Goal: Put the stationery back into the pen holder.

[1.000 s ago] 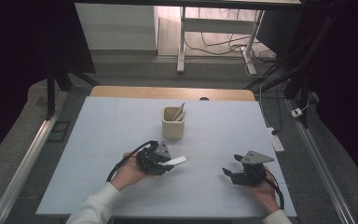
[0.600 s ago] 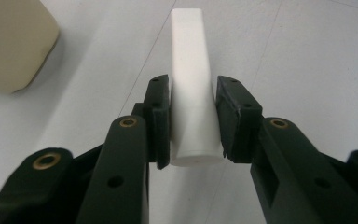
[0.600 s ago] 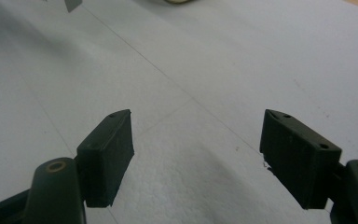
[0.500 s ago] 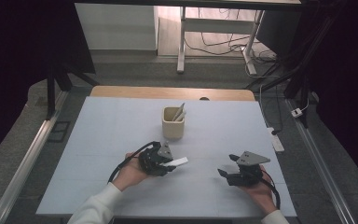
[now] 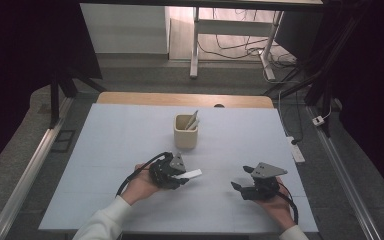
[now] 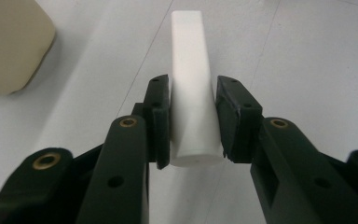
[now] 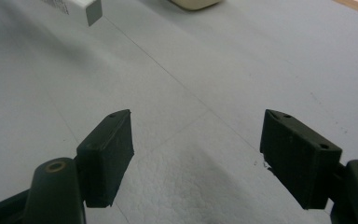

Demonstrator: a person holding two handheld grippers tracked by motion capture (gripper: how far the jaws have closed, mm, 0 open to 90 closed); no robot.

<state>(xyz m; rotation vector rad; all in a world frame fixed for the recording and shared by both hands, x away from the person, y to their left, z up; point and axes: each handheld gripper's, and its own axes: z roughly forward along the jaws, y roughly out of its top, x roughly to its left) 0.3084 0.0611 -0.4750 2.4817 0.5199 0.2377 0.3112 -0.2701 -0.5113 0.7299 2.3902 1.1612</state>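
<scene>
My left gripper is shut on a flat white bar just above the table, left of centre. In the left gripper view both pads press the sides of the bar, which sticks out forward past the jaws. A beige cup stands behind it with two pale sticks leaning inside. My right gripper hovers low at the front right, pointing left toward the bar. Its jaws stand wide apart with nothing between them.
The white table sheet has a wooden strip along its far edge. The cup's corner lies to the upper left of the left jaws. The bar's end and the cup's base lie ahead of the right jaws.
The right gripper has edged slightly to the left, toward the bar. The left gripper and the bar have stayed where they were.
</scene>
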